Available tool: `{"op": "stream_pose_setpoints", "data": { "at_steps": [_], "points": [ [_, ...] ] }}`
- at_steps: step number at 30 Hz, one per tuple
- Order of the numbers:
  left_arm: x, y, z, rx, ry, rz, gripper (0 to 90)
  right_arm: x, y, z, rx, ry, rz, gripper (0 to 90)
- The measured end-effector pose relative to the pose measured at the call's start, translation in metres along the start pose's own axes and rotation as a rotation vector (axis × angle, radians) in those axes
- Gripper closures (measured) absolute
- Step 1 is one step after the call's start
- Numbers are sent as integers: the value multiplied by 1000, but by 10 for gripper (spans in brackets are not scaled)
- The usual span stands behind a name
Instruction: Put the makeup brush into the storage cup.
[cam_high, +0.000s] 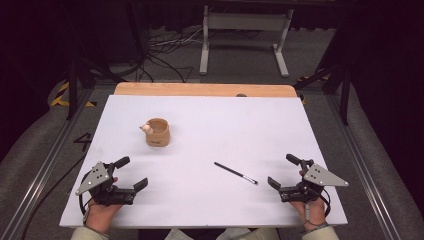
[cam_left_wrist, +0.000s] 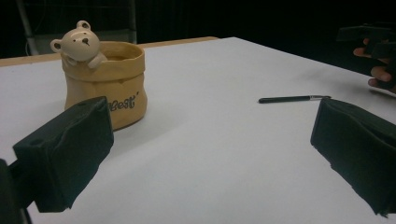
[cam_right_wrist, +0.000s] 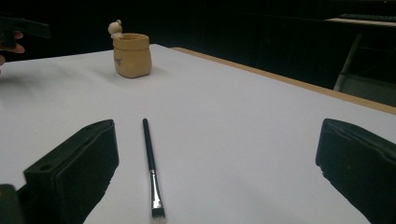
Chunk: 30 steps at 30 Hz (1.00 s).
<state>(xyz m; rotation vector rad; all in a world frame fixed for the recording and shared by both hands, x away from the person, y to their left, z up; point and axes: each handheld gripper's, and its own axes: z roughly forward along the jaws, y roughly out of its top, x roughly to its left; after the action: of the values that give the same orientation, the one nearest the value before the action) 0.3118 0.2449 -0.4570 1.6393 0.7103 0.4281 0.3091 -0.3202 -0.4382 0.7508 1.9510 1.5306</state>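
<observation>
- Black-jawed, the left gripper (cam_high: 134, 174) rests at the near left corner of the white table (cam_high: 210, 120), held in the person's left hand (cam_high: 102, 212); its jaws stand wide apart with nothing between them, and they point toward the middle of the table.
- Beyond that gripper, farther back and still on the left half of the table, stands a tan ceramic pot (cam_high: 158, 132) shaped like a sack, upright, with a small cream bear figure (cam_high: 146, 128) leaning over its rim on the left side.
- In the left gripper view the pot (cam_left_wrist: 106, 81) sits just past the left jaw, with dark lettering on its front and the bear (cam_left_wrist: 79, 42) on the near left of its rim.
- Right of centre lies a thin black brush (cam_high: 236, 173), flat on the table, set at a slant, its bristle end toward the near right; it is well apart from the pot and touches neither gripper.
- In the right gripper view the brush (cam_right_wrist: 150, 161) lies between the jaws, closer to the left one, bristles nearest the camera.
- At the near right corner the right gripper (cam_high: 281, 172) is held in the right hand (cam_high: 312, 212), jaws spread wide, gripping nothing, the brush near its tips.
</observation>
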Motion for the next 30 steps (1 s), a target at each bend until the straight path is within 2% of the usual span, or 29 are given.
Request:
{"op": "stream_pose_setpoints", "data": {
  "at_steps": [4,27,29,30],
  "points": [
    [-1,1,-1,-1,-1,-2,0,1,1,2,4,15,-4,0],
    [-2,3,-3,-6,3,2,0,0,2,3,15,21,15,0],
    [-2,3,-2,-7,5,2,0,0,5,4,25,25,20,0],
    [-2,3,-2,-6,5,2,0,0,12,6,31,21,13,0]
  ]
}}
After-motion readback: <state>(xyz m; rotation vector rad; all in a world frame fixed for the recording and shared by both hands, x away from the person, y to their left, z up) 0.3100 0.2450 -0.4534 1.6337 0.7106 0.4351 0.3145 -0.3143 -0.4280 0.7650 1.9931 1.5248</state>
